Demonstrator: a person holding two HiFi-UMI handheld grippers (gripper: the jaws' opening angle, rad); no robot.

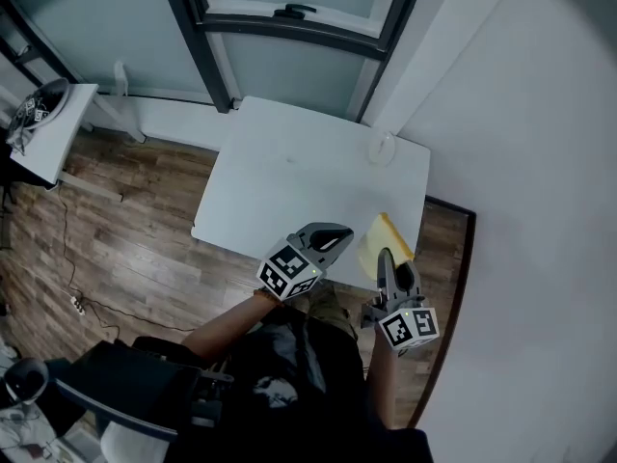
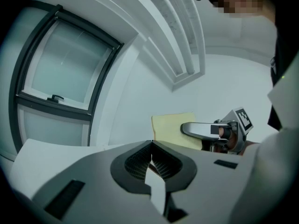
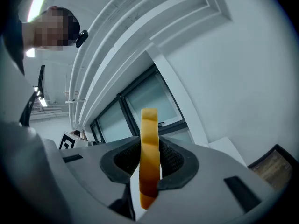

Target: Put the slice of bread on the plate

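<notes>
R tool is clamped on the slice of bread, edge-on btw the pads, up in the air by the near right edge of the white tabletop. L tool has its jaws together w/ nothing in it, just beside. The plate sits at the tabletop's far right, well apart from the bread.

In the head view the right hand-held gripper hides part of the bread slice.
</notes>
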